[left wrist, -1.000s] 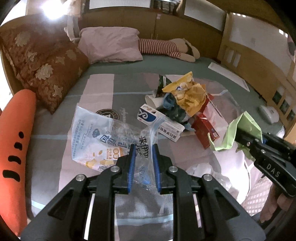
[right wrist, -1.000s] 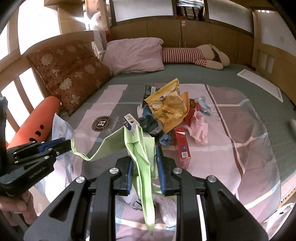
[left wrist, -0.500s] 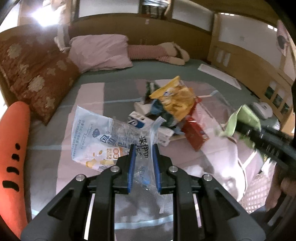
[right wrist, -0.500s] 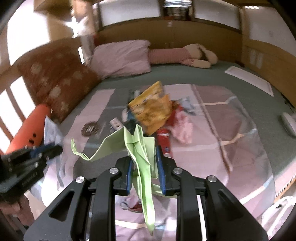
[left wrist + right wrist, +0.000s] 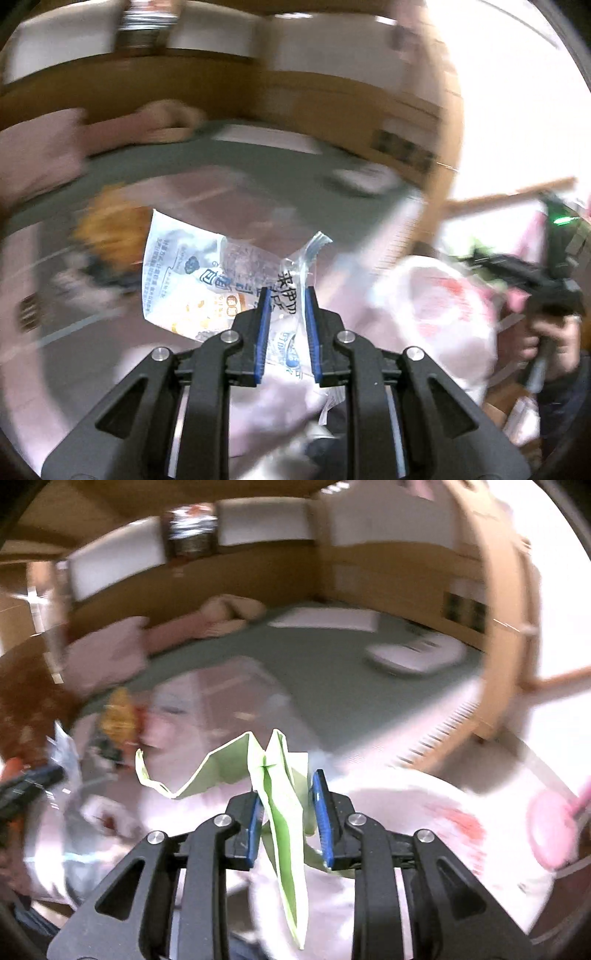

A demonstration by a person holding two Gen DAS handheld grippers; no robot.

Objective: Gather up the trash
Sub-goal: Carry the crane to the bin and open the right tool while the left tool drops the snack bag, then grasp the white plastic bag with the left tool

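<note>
My left gripper [image 5: 284, 295] is shut on a clear printed plastic bag [image 5: 192, 273] that hangs off its fingers above the bed. In the right wrist view my right gripper [image 5: 286, 790] has a folded green paper [image 5: 280, 812] between its blue pads. Its jaws are opening, and the paper still touches both pads. A white plastic bag with red print [image 5: 436, 314] [image 5: 424, 812] lies just right of both grippers, at the bed's edge. The trash pile with an orange wrapper [image 5: 107, 229] [image 5: 118, 712] sits far left. Both views are blurred.
A person's hand [image 5: 554, 336] holds the right gripper at the right edge of the left wrist view. A wooden bed rail [image 5: 509, 627] rises on the right. A white device [image 5: 413, 653] lies on the green sheet. A pink round thing [image 5: 550, 830] sits at the far right.
Both grippers swung fast to the right, away from the trash pile and toward the white bag. The plastic bag and green paper travelled with them. The right jaws widened slightly.
</note>
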